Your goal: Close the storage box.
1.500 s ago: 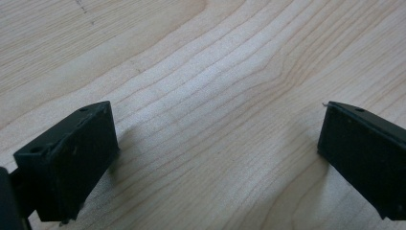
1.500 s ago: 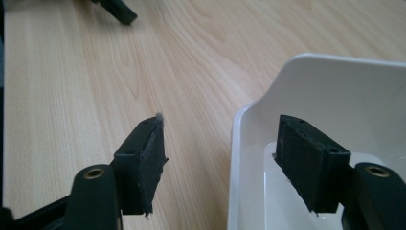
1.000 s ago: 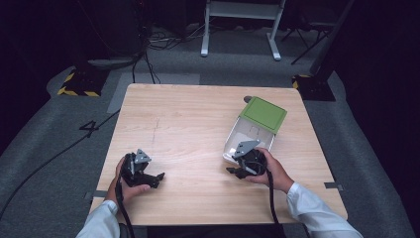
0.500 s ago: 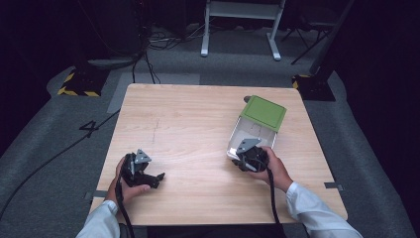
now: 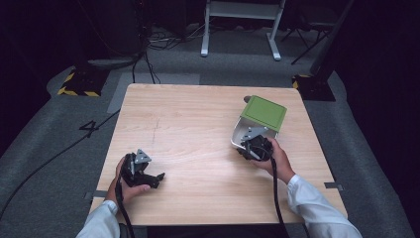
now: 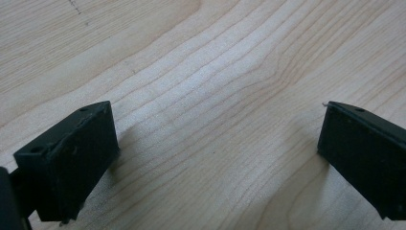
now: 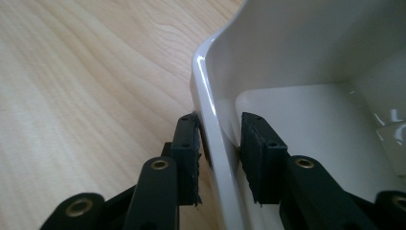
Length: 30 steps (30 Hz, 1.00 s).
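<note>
1. Your right gripper point(image 7: 220, 143) has its jaws straddling the near wall of the white container point(image 7: 306, 72), one outside and one inside. They are pinched on that wall, or very nearly; the outer jaw touches it and the inner one sits just beside it.
2. The container point(image 5: 241, 133) sits on the right side of the table point(image 5: 198, 114), toward the middle of its depth. Its green lid point(image 5: 264, 113) is tilted over the far part, leaving the near part uncovered.
3. Your left gripper point(image 5: 141, 171) rests on the near left of the table, well apart from the container. Its jaws are spread wide over bare wood, holding nothing.
4. Done so far, as I judge it — the grip on the rim is made or all but made.
5. Left to do — whatever the container needs: a lift, a slide or work on the lid. It rests on the table.
</note>
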{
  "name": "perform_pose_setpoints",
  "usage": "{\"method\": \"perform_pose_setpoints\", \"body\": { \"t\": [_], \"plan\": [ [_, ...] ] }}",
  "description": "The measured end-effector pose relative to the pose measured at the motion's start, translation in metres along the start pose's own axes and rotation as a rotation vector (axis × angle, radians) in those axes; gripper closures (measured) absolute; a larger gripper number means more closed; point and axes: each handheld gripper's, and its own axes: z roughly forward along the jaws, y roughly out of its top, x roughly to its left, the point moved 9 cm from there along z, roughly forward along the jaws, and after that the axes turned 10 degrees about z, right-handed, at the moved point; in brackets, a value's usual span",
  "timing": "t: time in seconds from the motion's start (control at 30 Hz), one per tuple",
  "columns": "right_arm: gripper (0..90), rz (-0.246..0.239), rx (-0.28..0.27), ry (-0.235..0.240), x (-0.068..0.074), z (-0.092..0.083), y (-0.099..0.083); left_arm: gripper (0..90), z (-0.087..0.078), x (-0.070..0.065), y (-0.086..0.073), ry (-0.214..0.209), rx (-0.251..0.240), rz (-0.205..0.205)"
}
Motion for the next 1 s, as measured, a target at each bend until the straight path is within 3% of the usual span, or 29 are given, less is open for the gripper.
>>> {"method": "perform_pose_setpoints", "body": {
  "t": [0.13, 0.27, 0.6, 0.87, 1.0],
  "plan": [
    [67.3, 0.039, 0.003, -0.007, -0.011, 0.002, 0.001, 0.2, 0.000, 0.000, 0.000, -0.001, 0.000, -0.001],
    [65.3, 0.065, -0.001, -0.062, -0.024, 0.003, 0.001, 0.2, 0.000, 0.000, 0.000, 0.001, 0.000, 0.000],
    [60.6, 0.146, 0.019, -0.143, -0.046, 0.000, -0.003, 0.2, 0.000, 0.000, 0.000, 0.000, 0.000, 0.000],
    [60.4, 0.159, 0.012, -0.129, -0.050, 0.001, -0.004, 0.2, 0.000, 0.000, 0.000, 0.000, 0.000, 0.000],
    [55.8, 0.173, -0.018, -0.107, -0.051, -0.004, -0.002, 0.2, 0.000, 0.000, 0.000, -0.001, -0.001, -0.002]
  ]
}}
